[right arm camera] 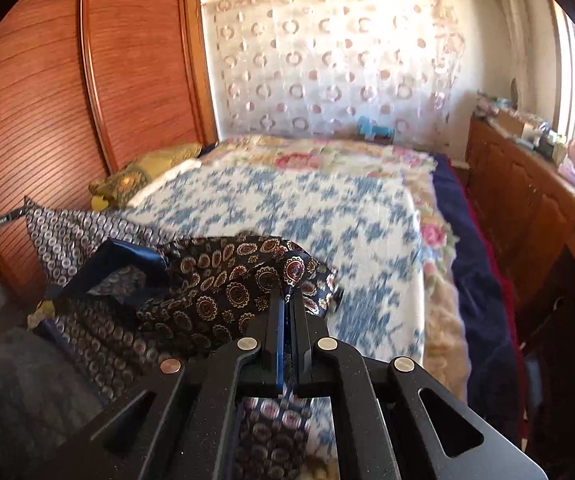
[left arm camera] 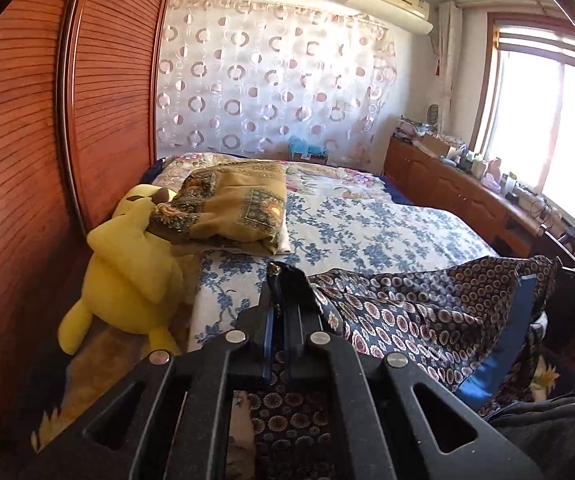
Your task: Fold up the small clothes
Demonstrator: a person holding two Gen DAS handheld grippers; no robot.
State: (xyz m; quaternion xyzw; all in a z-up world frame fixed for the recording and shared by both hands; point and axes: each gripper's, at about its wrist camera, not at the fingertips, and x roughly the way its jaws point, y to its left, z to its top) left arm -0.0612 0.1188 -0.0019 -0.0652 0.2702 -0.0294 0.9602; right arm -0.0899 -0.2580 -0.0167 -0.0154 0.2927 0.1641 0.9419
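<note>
- A bedroom in a home: a bed [left arm camera: 367, 232] with a blue-flowered cover fills the room.
- A yellow plush toy [left arm camera: 127, 272] and a folded patterned blanket [left arm camera: 231, 204] lie near its head.
- A louvered wooden wardrobe [left arm camera: 19, 160] stands beside it.
- An air conditioner [left arm camera: 391, 0] hangs above a circle-patterned curtain [left arm camera: 271, 76].
- A cluttered wooden cabinet [left arm camera: 455, 188] runs under the sunlit window [left arm camera: 547, 120].

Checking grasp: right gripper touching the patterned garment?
Touching. Right wrist view: right gripper has jaws shut on the patterned garment, fabric pinched between the fingers.
</note>
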